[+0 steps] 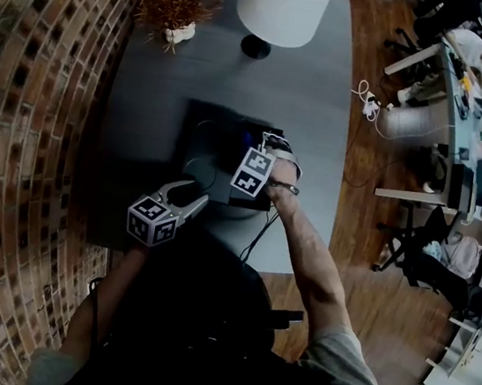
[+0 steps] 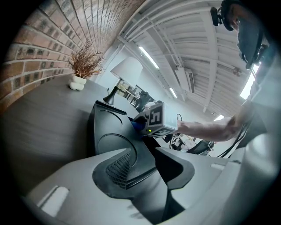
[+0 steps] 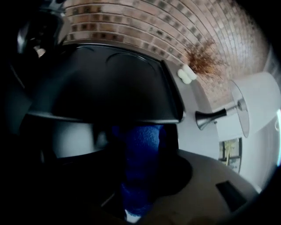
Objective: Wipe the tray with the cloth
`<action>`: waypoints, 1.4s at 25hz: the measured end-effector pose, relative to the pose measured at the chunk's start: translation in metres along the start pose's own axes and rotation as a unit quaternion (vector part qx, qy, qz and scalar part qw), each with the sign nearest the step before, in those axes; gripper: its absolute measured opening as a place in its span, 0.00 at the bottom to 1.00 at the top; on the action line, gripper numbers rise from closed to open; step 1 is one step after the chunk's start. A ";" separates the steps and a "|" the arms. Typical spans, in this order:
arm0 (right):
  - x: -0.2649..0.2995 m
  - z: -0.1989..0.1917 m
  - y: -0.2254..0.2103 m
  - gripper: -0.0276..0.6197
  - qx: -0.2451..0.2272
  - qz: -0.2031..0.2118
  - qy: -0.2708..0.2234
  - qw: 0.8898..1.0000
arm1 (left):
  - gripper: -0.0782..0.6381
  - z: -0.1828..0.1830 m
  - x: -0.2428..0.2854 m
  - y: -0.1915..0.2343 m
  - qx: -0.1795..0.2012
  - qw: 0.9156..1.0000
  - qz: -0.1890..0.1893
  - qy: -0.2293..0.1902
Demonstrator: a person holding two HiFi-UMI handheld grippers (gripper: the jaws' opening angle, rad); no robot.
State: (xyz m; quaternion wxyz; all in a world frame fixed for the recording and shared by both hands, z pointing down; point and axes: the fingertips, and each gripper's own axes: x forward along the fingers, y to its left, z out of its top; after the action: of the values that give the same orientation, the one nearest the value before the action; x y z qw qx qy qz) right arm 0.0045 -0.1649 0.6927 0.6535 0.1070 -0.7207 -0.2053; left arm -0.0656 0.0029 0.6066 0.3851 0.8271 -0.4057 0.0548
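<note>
A black tray (image 1: 209, 134) lies on the dark grey table, its moulded round hollows showing in the left gripper view (image 2: 107, 127). My left gripper (image 1: 194, 198) is at the tray's near left edge, and its jaws (image 2: 145, 162) are shut with that rim between them. My right gripper (image 1: 260, 150) hovers over the tray's right side, seen under its marker cube (image 2: 160, 118). It is shut on a blue cloth (image 3: 140, 154) that fills the gap between its dark fingers. The cloth (image 2: 135, 126) hangs at the tray's near rim (image 3: 109, 116).
A white-shaded lamp (image 1: 283, 6) and a small dried plant in a white pot (image 1: 176, 11) stand at the table's far end. A curved brick wall (image 1: 21, 112) runs along the left. Office desks with seated people (image 1: 463, 129) lie to the right, past the wooden floor.
</note>
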 end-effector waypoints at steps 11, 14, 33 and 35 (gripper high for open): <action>-0.076 -0.010 0.145 0.30 -0.360 0.174 -0.120 0.909 | 0.33 0.001 0.000 0.003 0.000 1.000 0.006 -0.003; -0.081 -0.014 0.134 0.29 -0.300 0.217 -0.124 0.921 | 0.31 0.003 -0.001 0.003 -0.003 1.000 0.009 -0.007; -0.064 -0.017 0.104 0.29 0.051 0.256 -0.031 0.965 | 0.31 0.000 -0.003 0.003 -0.008 1.000 0.005 -0.007; -0.055 -0.017 0.050 0.29 0.049 0.117 -0.043 0.991 | 0.31 0.001 -0.001 0.003 -0.005 1.000 0.003 -0.010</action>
State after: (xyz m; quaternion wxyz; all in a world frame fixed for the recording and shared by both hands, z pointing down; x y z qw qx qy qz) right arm 0.0334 -0.0995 0.6661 0.6356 0.0445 -0.7647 -0.0962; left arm -0.0685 0.0017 0.6066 0.3850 0.8245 -0.4120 0.0460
